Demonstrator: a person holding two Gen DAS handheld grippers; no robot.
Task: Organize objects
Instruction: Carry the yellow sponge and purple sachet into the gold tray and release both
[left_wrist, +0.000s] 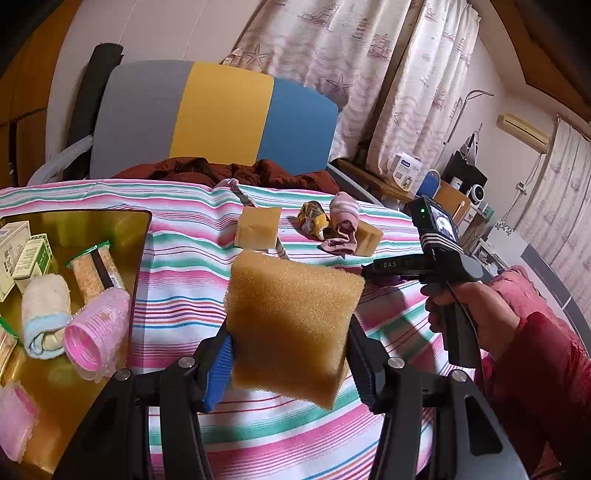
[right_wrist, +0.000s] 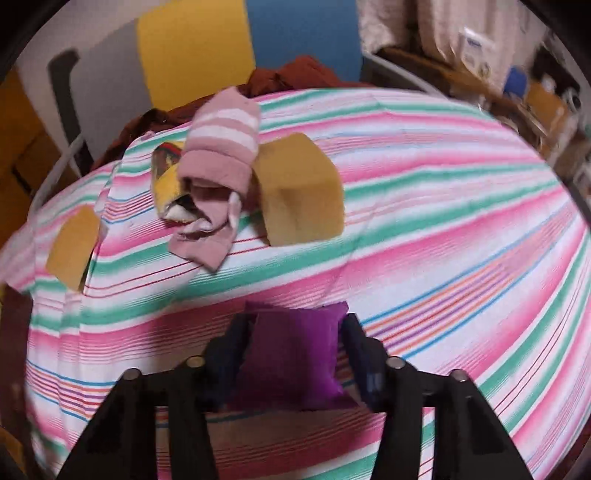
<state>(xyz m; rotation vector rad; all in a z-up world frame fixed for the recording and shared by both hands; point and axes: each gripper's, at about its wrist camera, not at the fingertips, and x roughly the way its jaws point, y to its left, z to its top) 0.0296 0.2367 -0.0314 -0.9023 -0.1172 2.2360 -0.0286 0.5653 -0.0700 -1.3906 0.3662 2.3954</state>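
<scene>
Both our grippers carry a load above the striped cloth (left_wrist: 184, 295).
Our left gripper (left_wrist: 290, 354) is clamped on a sponge (left_wrist: 291, 328), held in the air beside the gold tray (left_wrist: 110, 225); our right gripper (right_wrist: 295, 354) has a purple pouch (right_wrist: 291, 354) between its jaws, grip unclear in blur.

Three tan foam sponges (left_wrist: 291, 328) show: one held up near, two (left_wrist: 258, 226) (left_wrist: 367, 238) far on the striped table (left_wrist: 184, 280). Two pink hair rollers (left_wrist: 98, 332) (left_wrist: 16, 421) lie in the gold tray (left_wrist: 142, 236) at left, with one rolled towel (left_wrist: 44, 317). One pink sock (right_wrist: 218, 155) and one purple pouch (right_wrist: 291, 354)
</scene>
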